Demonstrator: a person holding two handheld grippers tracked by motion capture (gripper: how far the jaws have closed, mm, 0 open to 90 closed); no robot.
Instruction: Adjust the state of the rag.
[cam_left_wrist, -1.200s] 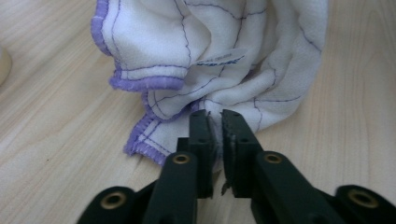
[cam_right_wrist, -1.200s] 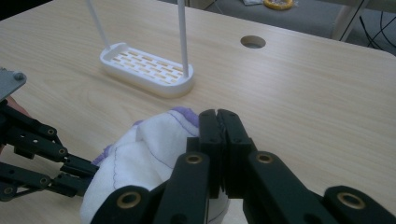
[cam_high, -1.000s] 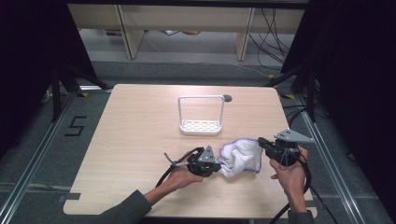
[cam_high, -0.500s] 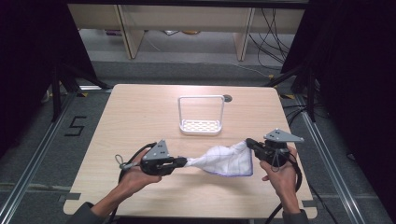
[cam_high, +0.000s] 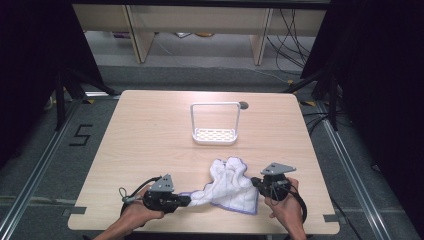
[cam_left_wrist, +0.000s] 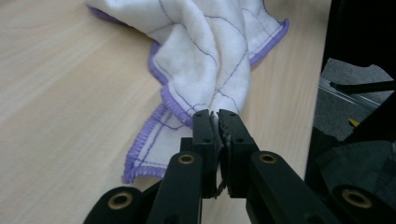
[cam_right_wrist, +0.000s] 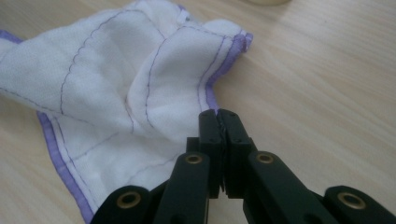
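Observation:
A white cloth with purple stitched edges (cam_high: 231, 186) lies rumpled near the table's front edge, drawn out between my two grippers. My left gripper (cam_high: 188, 200) lies low at the cloth's left corner. In the left gripper view its jaws (cam_left_wrist: 216, 115) are shut on a gathered fold of the cloth (cam_left_wrist: 205, 51). My right gripper (cam_high: 255, 183) sits at the cloth's right edge. In the right gripper view its jaws (cam_right_wrist: 217, 115) are pressed together where the cloth's (cam_right_wrist: 116, 88) purple hem runs under them.
A white wire rack with a perforated base (cam_high: 216, 135) stands at the table's middle, behind the cloth. A round cable hole (cam_high: 243, 105) lies beyond it. The wooden table (cam_high: 140, 145) has bare room on the left. Dark curtains flank both sides.
The left gripper has moved left along the front edge, pulling a cloth corner with it, so the bunched cloth has stretched out. The right gripper has come lower and a little forward with its edge.

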